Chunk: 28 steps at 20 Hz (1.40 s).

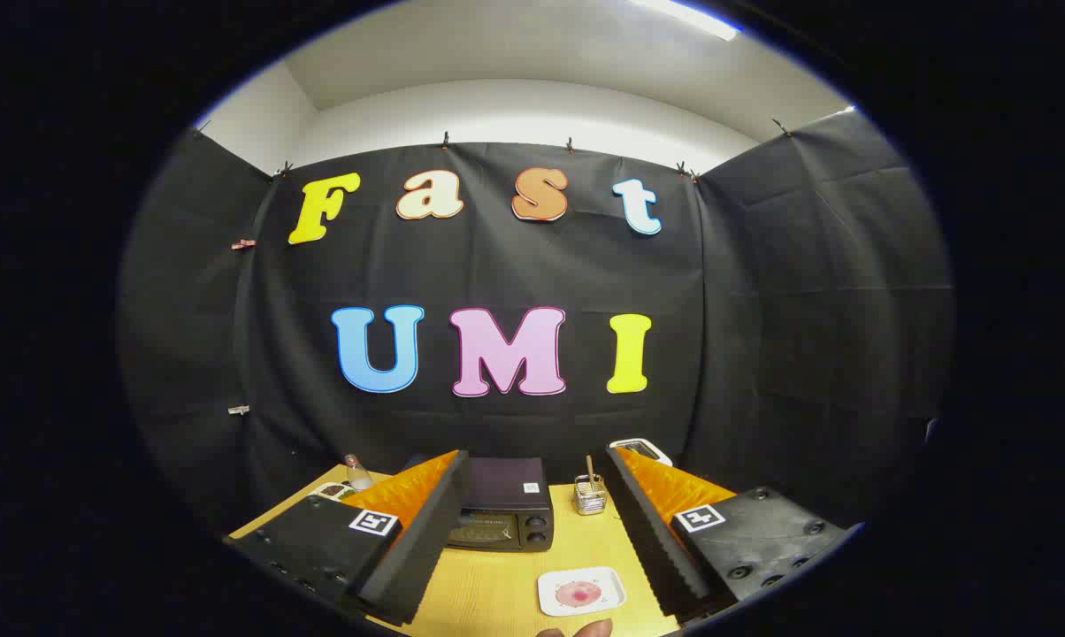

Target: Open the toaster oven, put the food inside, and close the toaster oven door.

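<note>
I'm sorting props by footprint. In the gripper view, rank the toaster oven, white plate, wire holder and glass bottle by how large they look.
1. toaster oven
2. white plate, though nearer the camera
3. wire holder and glass bottle: too alike to rank

The claw is open.

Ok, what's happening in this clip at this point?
Nothing is being handled yet. The gripper is held above the wooden table, fingers wide open and gripping nothing. The toaster oven sits beyond and between the fingers with its door closed. The food, a pink round piece, lies on a white plate nearer the gripper, just ahead of the fingers. A small wire holder stands to the oven's right and a bottle to its left. A fingertip shows near the plate.
</note>
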### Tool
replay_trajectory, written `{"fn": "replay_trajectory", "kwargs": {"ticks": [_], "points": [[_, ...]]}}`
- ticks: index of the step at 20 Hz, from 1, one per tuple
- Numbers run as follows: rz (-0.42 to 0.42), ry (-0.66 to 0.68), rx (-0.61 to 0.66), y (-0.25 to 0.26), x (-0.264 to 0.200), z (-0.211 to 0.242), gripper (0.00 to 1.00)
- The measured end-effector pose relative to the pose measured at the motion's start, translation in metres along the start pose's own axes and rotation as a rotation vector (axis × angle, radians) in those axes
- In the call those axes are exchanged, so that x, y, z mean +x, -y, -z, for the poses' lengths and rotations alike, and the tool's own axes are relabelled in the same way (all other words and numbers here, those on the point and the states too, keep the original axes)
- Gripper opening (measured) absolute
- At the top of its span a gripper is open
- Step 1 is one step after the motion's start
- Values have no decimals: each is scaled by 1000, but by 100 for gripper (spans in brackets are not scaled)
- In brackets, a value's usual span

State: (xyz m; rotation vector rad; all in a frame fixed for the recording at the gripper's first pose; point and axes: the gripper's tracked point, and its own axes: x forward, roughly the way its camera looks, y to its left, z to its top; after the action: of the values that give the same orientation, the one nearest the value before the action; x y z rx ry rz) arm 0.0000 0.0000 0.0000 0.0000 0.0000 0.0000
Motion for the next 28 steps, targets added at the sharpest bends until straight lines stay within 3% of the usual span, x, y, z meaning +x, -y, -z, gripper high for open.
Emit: {"fn": "replay_trajectory", "kwargs": {"ticks": [19, 28], "points": [[-4, 2, -11, -6, 6, -1, 97], [-44, -69, 5, -51, 46, 49, 97]]}}
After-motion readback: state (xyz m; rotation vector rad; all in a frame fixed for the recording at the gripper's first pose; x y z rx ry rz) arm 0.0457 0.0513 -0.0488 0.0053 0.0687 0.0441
